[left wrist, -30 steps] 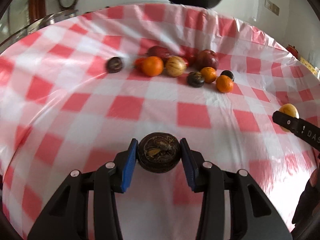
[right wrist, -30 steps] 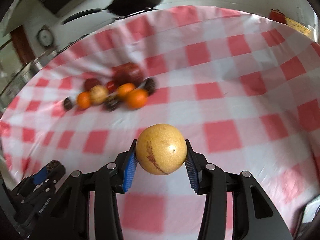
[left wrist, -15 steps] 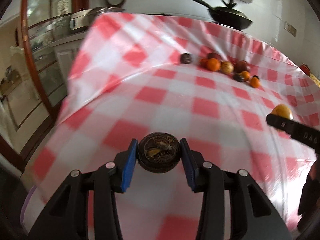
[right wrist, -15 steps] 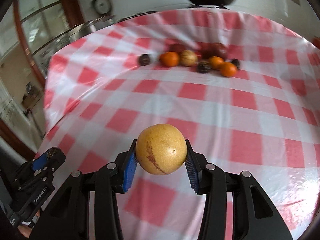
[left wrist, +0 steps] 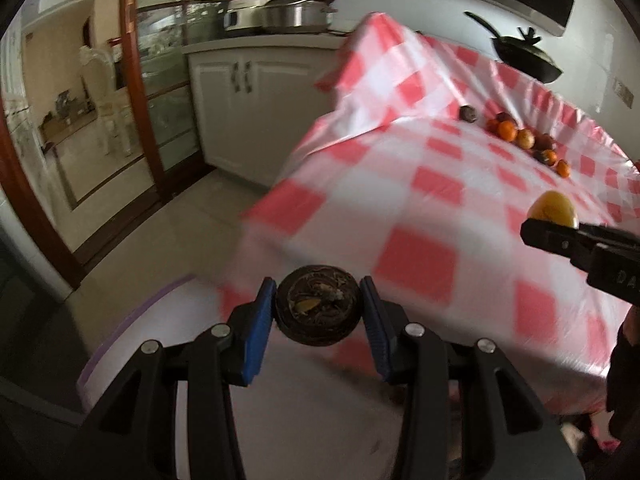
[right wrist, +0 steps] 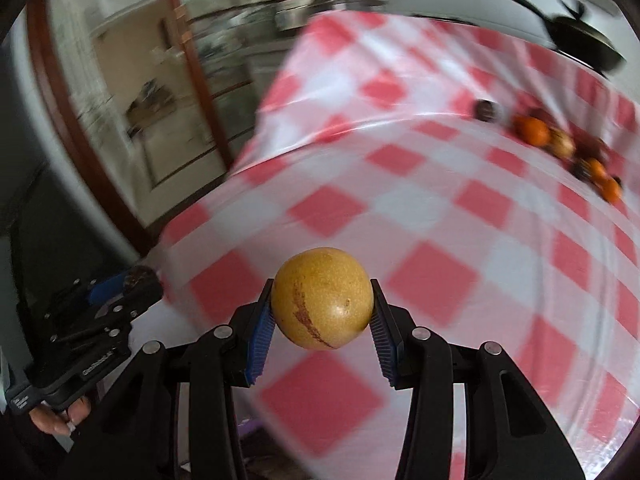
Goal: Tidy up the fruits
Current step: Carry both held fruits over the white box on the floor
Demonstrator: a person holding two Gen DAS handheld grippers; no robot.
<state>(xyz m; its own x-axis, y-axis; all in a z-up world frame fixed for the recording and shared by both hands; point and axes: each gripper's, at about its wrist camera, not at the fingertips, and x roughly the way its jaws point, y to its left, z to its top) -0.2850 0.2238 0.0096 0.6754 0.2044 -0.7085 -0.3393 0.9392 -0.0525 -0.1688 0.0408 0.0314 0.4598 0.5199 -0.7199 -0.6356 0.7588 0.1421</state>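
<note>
My left tongs [left wrist: 318, 312] are clamped on a dark, wrinkled, round fruit [left wrist: 318, 310], its blue pads [left wrist: 260, 316] pressed against both sides. The fruit has a split face turned up toward me, with a little yellow showing inside. Just beneath and ahead of these tongs is the near corner of the table, where the red-and-white checked tablecloth [left wrist: 420, 200] hangs over the edge; down to the left of them is a pale lid or bin with a purple rim [left wrist: 132, 324], blurred, and beyond that the tiled floor.

My right tongs [right wrist: 322, 312] are closed on a yellow round fruit [right wrist: 322, 298] with a reddish-brown streak down its front, held clear above the cloth. From the left tongs I see this fruit off to the right, and from the right tongs the left ones sit low to the left, a hand [right wrist: 60, 420] gripping their handle.

Well beyond both tongs, toward the far right of the table, the rest of the fruit pile [left wrist: 520, 136] lies in a loose row: oranges, dark fruits, a tan one, with one dark fruit [left wrist: 468, 113] a little apart at its left end.

Past the table stand white cabinets [left wrist: 240, 112], a steel pot [left wrist: 296, 14] on the counter, and a black pan [left wrist: 524, 58].
</note>
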